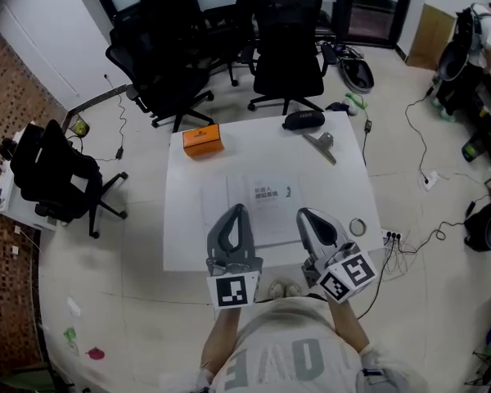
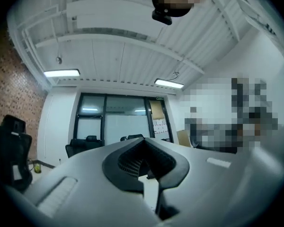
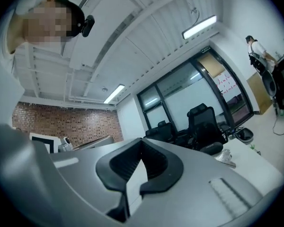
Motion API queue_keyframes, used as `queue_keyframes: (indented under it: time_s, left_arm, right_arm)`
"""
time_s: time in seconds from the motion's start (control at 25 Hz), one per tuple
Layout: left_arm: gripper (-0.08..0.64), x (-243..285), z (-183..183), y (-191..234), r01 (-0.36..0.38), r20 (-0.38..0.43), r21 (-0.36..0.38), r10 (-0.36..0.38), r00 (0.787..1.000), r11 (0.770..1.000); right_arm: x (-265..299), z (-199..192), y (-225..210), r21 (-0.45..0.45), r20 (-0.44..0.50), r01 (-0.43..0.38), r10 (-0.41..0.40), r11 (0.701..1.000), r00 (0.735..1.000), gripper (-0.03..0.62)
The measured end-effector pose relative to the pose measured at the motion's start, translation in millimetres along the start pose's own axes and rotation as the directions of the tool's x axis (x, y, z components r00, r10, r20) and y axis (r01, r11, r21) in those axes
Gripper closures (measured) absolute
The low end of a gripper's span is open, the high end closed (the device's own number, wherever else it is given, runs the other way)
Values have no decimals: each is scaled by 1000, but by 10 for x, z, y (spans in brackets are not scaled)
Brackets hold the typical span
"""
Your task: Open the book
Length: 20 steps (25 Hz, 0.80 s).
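Observation:
A white book (image 1: 264,207) with dark print on its cover lies flat in the middle of the white table (image 1: 188,228); a pale sheet or page edge shows along its left side. Both grippers are held up high in front of the person's chest, over the table's near edge. The left gripper (image 1: 236,211) and the right gripper (image 1: 304,214) are shut and hold nothing. In the left gripper view the left gripper (image 2: 144,143) points level at the room's glass wall. The right gripper (image 3: 142,143) also points level, with its jaws together. Neither gripper touches the book.
On the far side of the table sit an orange box (image 1: 202,140), a black case (image 1: 304,119) and a grey metal tool (image 1: 321,144). A tape roll (image 1: 358,227) lies by the right edge. Black office chairs (image 1: 288,47) stand behind; cables (image 1: 417,146) cross the floor at the right.

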<state>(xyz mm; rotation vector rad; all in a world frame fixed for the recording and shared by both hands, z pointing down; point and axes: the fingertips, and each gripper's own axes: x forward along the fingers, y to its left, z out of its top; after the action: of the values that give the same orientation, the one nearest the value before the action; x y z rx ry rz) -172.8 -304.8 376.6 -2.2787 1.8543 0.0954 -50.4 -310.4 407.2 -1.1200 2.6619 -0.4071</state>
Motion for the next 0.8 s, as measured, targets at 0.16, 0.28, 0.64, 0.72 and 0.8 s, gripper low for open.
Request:
queue_keyframes:
  time_s: [0.16, 0.28, 0.64, 0.72, 0.8]
  left_arm:
    - [548, -95, -83, -24, 10, -25, -51, -11, 1000, 999]
    - [548, -155, -103, 44, 8, -27, -58, -10, 1000, 998]
    - [548, -506, -220, 188, 9, -52, -81, -13, 999, 997]
    - [548, -564, -243, 274, -7, -50, -85, 3, 999, 996]
    - [548, -687, -224, 311, -14, -40, -92, 10, 999, 996]
  right_arm:
    - [-98, -102, -10, 34, -19, 17, -16, 999, 1000, 589]
    - [-159, -177, -7, 53, -29, 39, -38, 998, 999, 589]
    - [-295, -340, 168, 19, -68, 73, -71, 997, 995, 589]
    - [-314, -367, 182, 27, -57, 75, -74, 997, 996, 589]
    - [-380, -377, 224, 36, -59, 82, -80, 996, 995, 589]
